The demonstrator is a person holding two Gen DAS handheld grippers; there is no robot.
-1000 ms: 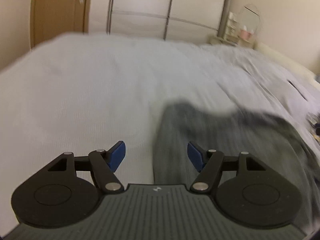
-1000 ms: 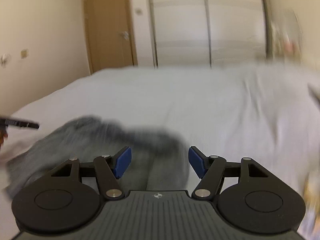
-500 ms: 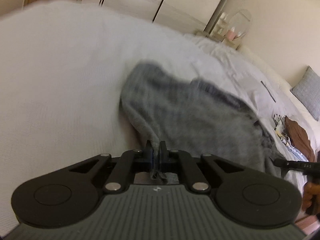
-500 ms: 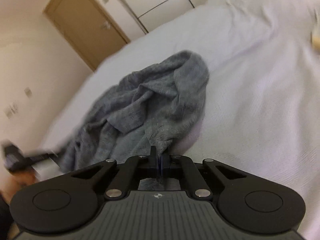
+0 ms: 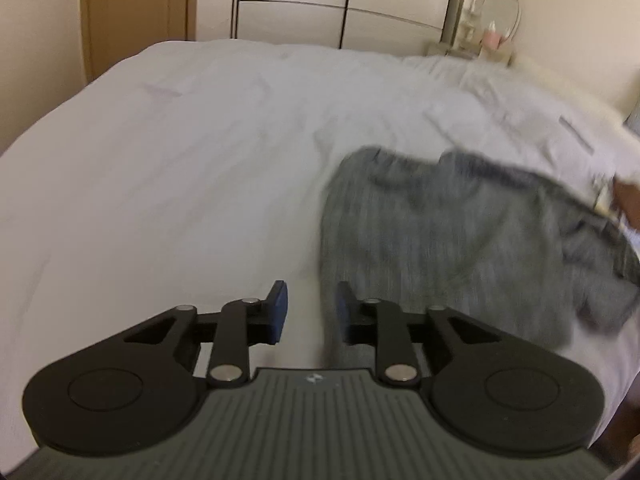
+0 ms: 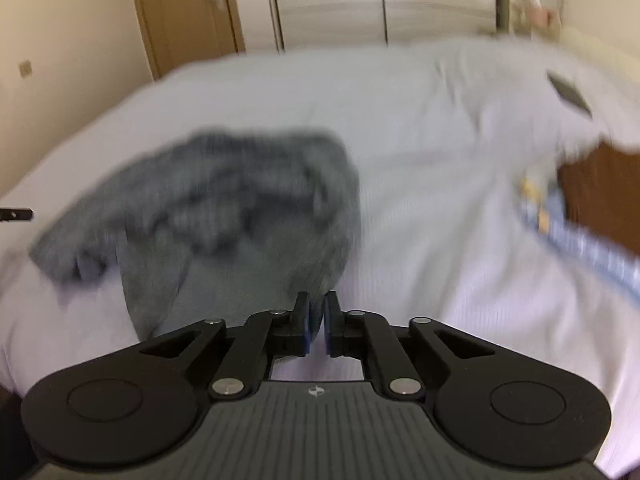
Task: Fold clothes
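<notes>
Grey garment (image 5: 460, 248) on bed (image 5: 180, 152), left tool (image 5: 310, 306) parted

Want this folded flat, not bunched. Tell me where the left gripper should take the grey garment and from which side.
Take the grey garment at its near left edge, the straight border lying just ahead of the left gripper, probably coming in low from the near side. That edge lies flat on the white bedcover; the far part is rumpled. The image is blurred, so seams cannot be told.

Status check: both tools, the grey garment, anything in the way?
Left tool open, empty, at the edge of the grey garment. Right tool nearly shut, grey cloth between its pads; grip unclear. Garment crumpled on the white bed. Other clothes lie aside, nothing blocking.
</notes>
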